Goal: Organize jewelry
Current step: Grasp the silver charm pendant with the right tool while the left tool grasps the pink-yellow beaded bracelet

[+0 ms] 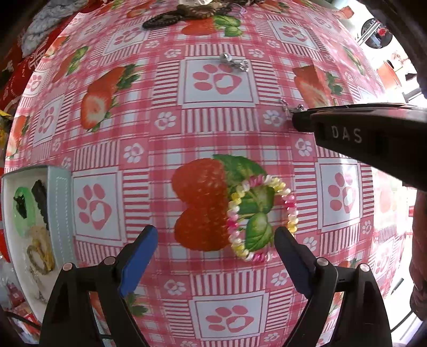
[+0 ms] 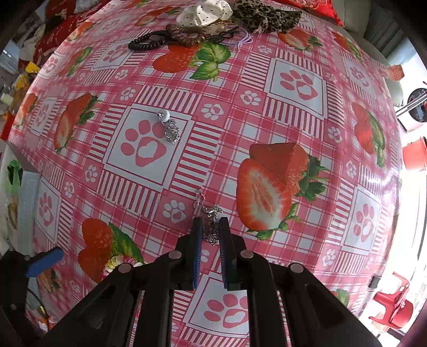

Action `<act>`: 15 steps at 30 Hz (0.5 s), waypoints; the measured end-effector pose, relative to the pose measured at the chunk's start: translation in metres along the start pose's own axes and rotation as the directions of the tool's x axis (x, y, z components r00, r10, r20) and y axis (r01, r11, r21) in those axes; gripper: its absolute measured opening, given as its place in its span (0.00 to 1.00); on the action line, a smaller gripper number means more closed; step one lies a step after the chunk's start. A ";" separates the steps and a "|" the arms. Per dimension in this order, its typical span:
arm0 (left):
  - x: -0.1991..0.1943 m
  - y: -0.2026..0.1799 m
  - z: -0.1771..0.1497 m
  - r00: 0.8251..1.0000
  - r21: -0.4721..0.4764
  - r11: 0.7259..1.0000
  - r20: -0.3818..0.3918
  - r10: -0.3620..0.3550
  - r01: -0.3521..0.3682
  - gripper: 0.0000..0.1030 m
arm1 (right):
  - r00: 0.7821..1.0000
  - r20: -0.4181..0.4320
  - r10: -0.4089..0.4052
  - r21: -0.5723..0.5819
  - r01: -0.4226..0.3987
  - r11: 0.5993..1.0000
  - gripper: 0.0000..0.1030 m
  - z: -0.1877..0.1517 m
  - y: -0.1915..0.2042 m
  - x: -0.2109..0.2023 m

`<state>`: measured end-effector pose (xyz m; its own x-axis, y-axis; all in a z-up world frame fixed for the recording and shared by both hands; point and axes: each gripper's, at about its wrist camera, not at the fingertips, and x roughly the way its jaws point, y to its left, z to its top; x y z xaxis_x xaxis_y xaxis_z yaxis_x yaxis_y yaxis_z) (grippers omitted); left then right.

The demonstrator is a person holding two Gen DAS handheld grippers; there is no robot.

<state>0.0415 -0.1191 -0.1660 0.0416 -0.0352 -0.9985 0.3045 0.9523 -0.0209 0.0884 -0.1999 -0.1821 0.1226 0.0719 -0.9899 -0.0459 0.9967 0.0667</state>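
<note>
A pastel beaded bracelet (image 1: 261,216) lies on the strawberry-print tablecloth between the fingers of my left gripper (image 1: 216,236). That gripper stands open, and the bracelet sits close to its right finger without being pressed. A bit of the bracelet (image 2: 117,263) also shows in the right wrist view. My right gripper (image 2: 210,223) points down with its blue pads nearly together on a silver chain (image 2: 210,213) bunched in the narrow gap. In the left wrist view the right gripper (image 1: 295,120) reaches in from the right onto that silver chain (image 1: 287,106).
A pale jewelry box (image 1: 61,208) at the left edge holds a green bangle, a dark piece and gold pieces. A silver piece with a white bead (image 2: 168,125) lies on a paw print. Hair ties and scrunchies (image 2: 202,21) are piled at the far edge.
</note>
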 end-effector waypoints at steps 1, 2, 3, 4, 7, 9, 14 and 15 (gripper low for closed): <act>0.003 -0.004 0.003 1.000 0.004 1.000 -0.006 0.003 -0.003 0.78 | 1.000 -0.001 0.010 0.010 -0.010 1.000 0.13 0.000 -0.004 0.000; 0.007 -0.007 0.005 1.000 0.008 1.000 -0.021 0.005 -0.005 0.77 | 1.000 -0.002 0.022 0.024 -0.022 0.999 0.13 0.000 -0.008 -0.001; 0.012 -0.011 0.009 1.000 0.007 1.000 -0.025 0.007 -0.007 0.77 | 0.999 -0.005 0.039 0.041 -0.038 0.998 0.12 -0.001 -0.013 -0.002; 0.013 -0.014 0.011 1.000 0.008 1.000 -0.024 0.015 -0.014 0.77 | 0.999 -0.006 0.052 0.058 -0.051 0.997 0.12 -0.002 -0.018 -0.003; 0.015 -0.025 0.012 1.000 0.026 0.999 -0.020 0.022 -0.022 0.75 | 0.997 -0.003 0.074 0.091 -0.073 0.993 0.12 -0.004 -0.032 -0.008; 0.017 -0.034 0.011 1.000 0.036 0.999 -0.014 0.028 -0.028 0.70 | 0.996 -0.002 0.092 0.112 -0.091 0.990 0.12 -0.007 -0.041 -0.012; 0.010 -0.054 0.012 1.000 0.066 0.998 -0.009 0.021 -0.020 0.37 | 0.992 -0.011 0.124 0.158 -0.121 0.980 0.12 -0.016 -0.068 -0.021; 0.009 -0.057 0.013 1.000 0.065 0.998 -0.012 0.016 -0.015 0.23 | 0.991 -0.013 0.131 0.166 -0.127 0.978 0.12 -0.019 -0.073 -0.023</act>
<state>0.0369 -0.1776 -0.1732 0.0347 -0.0164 -0.9993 0.3655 0.9308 -0.0026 0.0698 -0.2749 -0.1666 0.1030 0.2012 -0.9741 0.1040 0.9718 0.2117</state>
